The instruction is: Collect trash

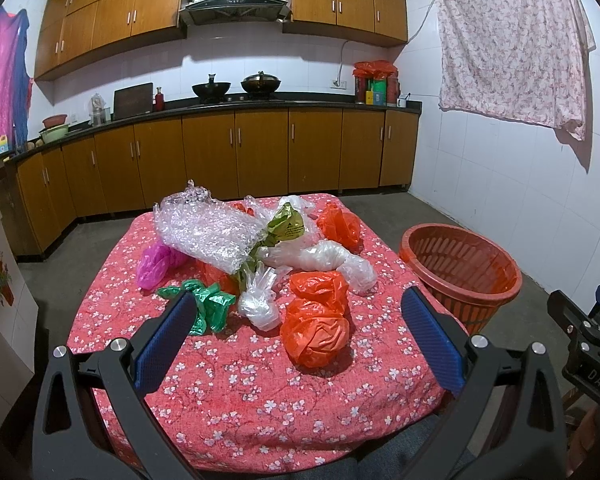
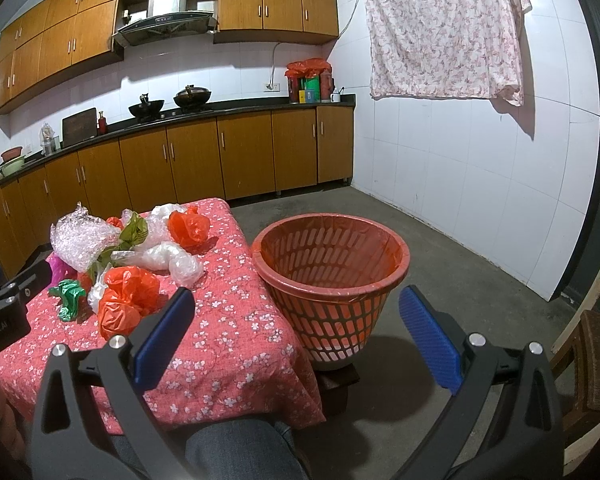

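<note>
The left gripper (image 1: pixel 300 316) hung spread wide with nothing between its blue pads, low over the near edge of the table with the red blossom-print cloth (image 1: pixel 260 392). Right past its fingers sat a crumpled orange plastic bag (image 1: pixel 316 320), puffy and glossy, with a small clear plastic bag (image 1: pixel 258 300) and a scrunched green plastic bag (image 1: pixel 208 304) just beside it. Further back the pile went on: a big sheet of clear bubble wrap (image 1: pixel 208 232), a pink plastic bag (image 1: pixel 156 264) peeking out under it, an olive-green printed wrapper (image 1: pixel 286 226), a long white plastic bag (image 1: pixel 324 258) and a second orange bag (image 1: pixel 340 226) (all loose, all touching or overlapping). The right gripper (image 2: pixel 296 320) was likewise released and empty, hovering near the red slotted plastic basket (image 2: pixel 328 276), which stood just beside the table's right edge, lined with red plastic.
</note>
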Demonstrator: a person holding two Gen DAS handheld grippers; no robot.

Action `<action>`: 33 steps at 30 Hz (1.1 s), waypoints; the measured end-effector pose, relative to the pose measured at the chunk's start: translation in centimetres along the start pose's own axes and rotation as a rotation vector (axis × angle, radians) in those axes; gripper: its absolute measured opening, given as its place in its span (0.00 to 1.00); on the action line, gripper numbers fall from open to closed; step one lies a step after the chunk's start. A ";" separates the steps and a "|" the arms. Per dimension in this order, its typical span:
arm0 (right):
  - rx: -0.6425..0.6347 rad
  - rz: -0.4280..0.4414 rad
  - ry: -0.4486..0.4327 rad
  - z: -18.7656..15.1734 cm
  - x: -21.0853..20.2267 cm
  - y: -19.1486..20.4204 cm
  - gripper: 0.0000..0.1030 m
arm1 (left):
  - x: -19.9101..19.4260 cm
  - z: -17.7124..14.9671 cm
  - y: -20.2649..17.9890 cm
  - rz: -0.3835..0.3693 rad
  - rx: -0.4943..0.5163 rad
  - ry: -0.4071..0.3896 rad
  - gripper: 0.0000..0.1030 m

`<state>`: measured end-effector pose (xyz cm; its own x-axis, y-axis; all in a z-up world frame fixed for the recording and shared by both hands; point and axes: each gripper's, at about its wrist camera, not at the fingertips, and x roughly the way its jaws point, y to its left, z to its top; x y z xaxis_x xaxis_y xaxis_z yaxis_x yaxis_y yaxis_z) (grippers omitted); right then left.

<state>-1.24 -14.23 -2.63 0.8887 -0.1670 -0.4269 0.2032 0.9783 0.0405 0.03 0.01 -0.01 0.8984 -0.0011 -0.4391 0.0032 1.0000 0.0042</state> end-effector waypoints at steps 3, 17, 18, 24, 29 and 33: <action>0.000 0.000 -0.001 0.0 0.0 0.0 0.96 | 0.0 0.0 0.0 0.000 -0.001 0.000 0.98; -0.001 0.000 -0.002 0.0 0.0 0.1 0.96 | -0.1 0.0 -0.1 0.000 -0.001 0.000 0.98; -0.001 0.000 -0.002 0.1 0.0 0.1 0.96 | -0.1 0.0 -0.1 -0.001 -0.001 0.000 0.98; -0.002 0.000 -0.002 0.1 0.0 0.1 0.96 | 0.0 0.0 0.0 -0.001 -0.003 0.002 0.98; -0.002 0.000 -0.002 0.1 0.0 0.1 0.96 | 0.0 0.0 0.0 -0.002 -0.003 0.002 0.98; -0.001 0.000 -0.002 0.1 0.0 0.2 0.96 | 0.0 0.0 0.0 -0.002 -0.002 0.002 0.98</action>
<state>-1.15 -14.06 -2.50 0.8896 -0.1671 -0.4250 0.2025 0.9785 0.0392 0.03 0.02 -0.01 0.8977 -0.0026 -0.4407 0.0037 1.0000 0.0015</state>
